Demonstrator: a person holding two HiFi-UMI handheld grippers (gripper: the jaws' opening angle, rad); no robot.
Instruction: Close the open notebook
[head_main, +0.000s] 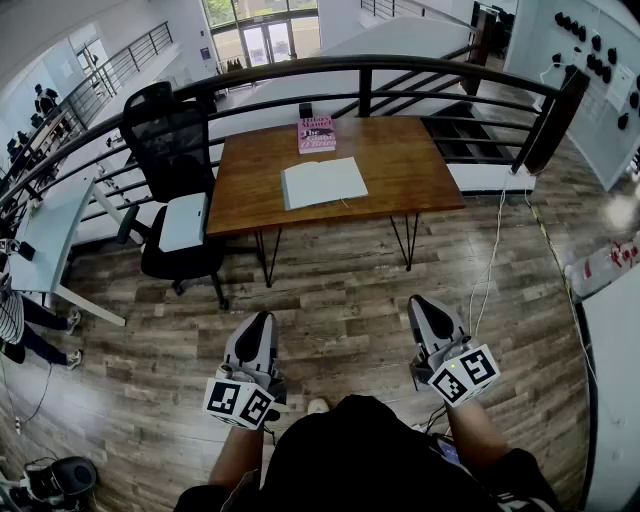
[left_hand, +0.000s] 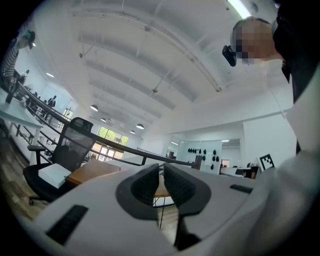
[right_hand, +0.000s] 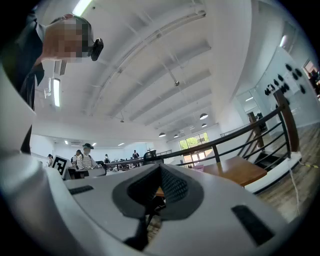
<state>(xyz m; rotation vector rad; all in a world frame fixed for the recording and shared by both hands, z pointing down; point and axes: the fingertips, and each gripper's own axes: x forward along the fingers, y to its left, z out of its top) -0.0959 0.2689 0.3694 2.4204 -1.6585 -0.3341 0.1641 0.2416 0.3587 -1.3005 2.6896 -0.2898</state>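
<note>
1. Wood flooring (head_main: 340, 290) carried one desk (head_main: 400, 170).
2. One open notebook (head_main: 323, 182) lay mid-desk, one pink book (head_main: 316, 134) behind it, title illegible.
3. Two grippers, left gripper (head_main: 257, 320) and right gripper (head_main: 426, 305), were closed, empty.

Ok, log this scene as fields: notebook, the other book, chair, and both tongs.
notebook: open, flat on the wooden table
pink book: closed, at the table's far edge
office chair: black, left of the table in the head view
left tongs: shut, empty, short of the table
right tongs: shut, empty, short of the table
</note>
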